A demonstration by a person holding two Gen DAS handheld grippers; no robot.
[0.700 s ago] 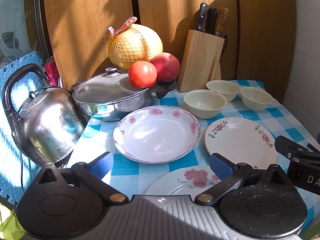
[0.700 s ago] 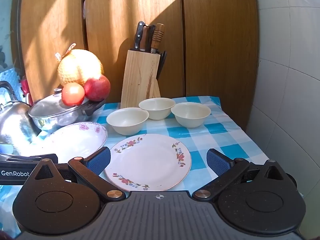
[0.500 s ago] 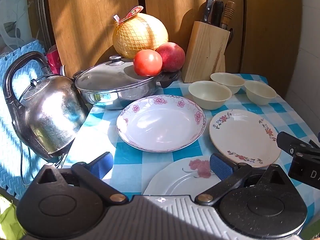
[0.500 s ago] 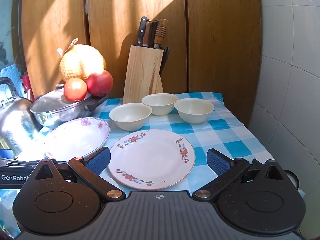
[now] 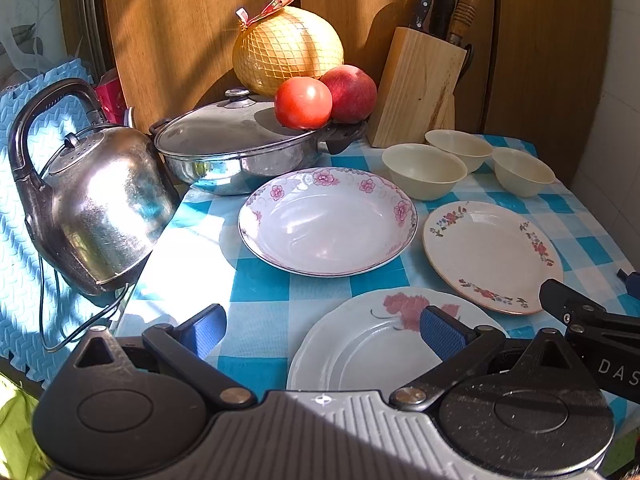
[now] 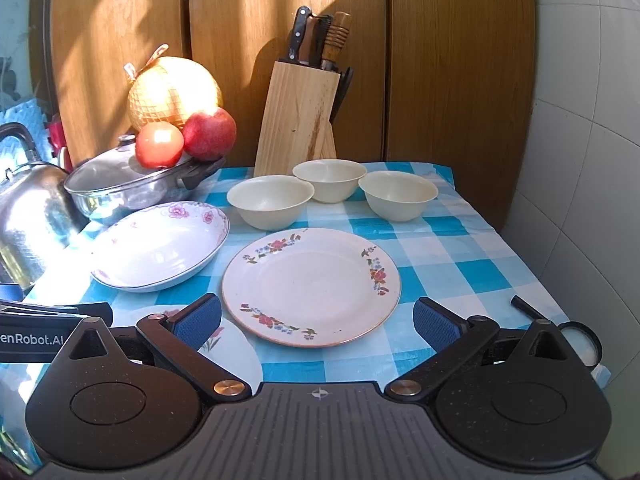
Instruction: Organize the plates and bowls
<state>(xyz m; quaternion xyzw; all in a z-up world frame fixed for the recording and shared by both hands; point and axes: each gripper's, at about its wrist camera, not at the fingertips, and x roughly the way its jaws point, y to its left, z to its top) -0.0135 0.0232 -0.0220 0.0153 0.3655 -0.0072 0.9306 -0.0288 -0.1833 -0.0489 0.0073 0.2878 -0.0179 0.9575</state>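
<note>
On the blue checked tablecloth lie a deep plate with pink flowers (image 5: 328,224) (image 6: 160,248), a flat floral plate (image 5: 492,256) (image 6: 312,284) and a scalloped white plate with a red flower (image 5: 372,344) (image 6: 228,344) nearest me. Three cream bowls (image 5: 424,170) (image 6: 272,200) stand behind them, by the knife block. My left gripper (image 5: 324,330) hovers open above the near edge of the scalloped plate. My right gripper (image 6: 318,320) hangs open over the near rim of the flat floral plate. Neither holds anything.
A steel kettle (image 5: 96,208) and a lidded pan (image 5: 240,152) crowd the left side, with a tomato (image 5: 303,102), an apple (image 5: 350,94) and a netted pomelo (image 5: 288,50) behind. A wooden knife block (image 5: 416,88) stands at the back. Tiled wall (image 6: 580,160) bounds the right.
Both grippers have drawn back and risen a little, so more of the near scalloped plate shows. The dishes have not moved.
</note>
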